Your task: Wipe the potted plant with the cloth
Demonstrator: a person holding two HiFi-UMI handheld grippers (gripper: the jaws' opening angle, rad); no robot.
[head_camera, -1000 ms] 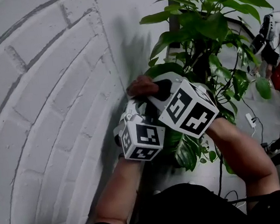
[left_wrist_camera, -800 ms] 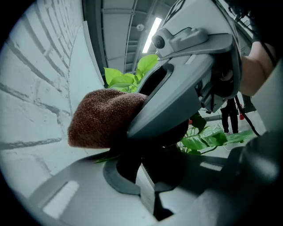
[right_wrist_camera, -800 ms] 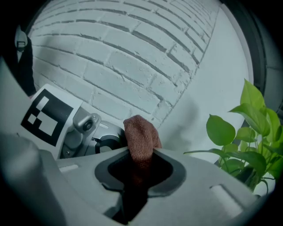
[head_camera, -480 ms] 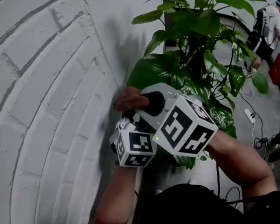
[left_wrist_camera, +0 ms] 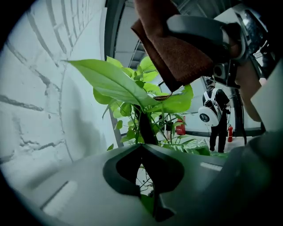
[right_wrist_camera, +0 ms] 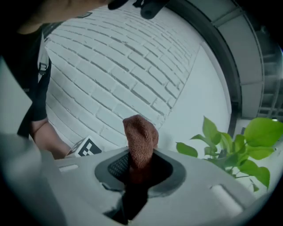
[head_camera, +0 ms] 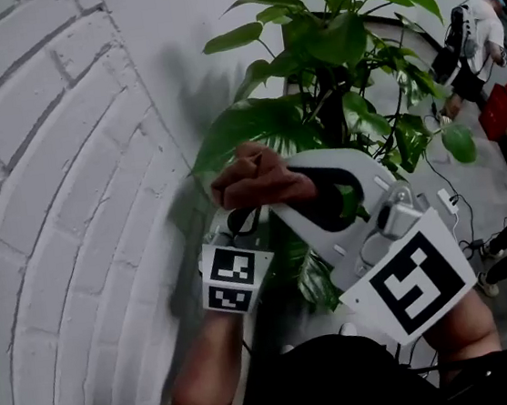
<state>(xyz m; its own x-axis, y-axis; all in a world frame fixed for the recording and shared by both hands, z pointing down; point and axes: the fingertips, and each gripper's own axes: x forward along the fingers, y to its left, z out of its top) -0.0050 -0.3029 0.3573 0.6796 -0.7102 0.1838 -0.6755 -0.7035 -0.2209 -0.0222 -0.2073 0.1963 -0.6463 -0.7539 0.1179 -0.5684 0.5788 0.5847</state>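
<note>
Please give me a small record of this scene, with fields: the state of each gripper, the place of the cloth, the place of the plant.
right gripper: shut on the cloth, which sticks up past the jaws
left gripper: jaw tips together; some green shows in the gap behind them, gripped or not I cannot tell
cloth place: just above a big leaf; contact unclear
plant: beside the white brick wall
</note>
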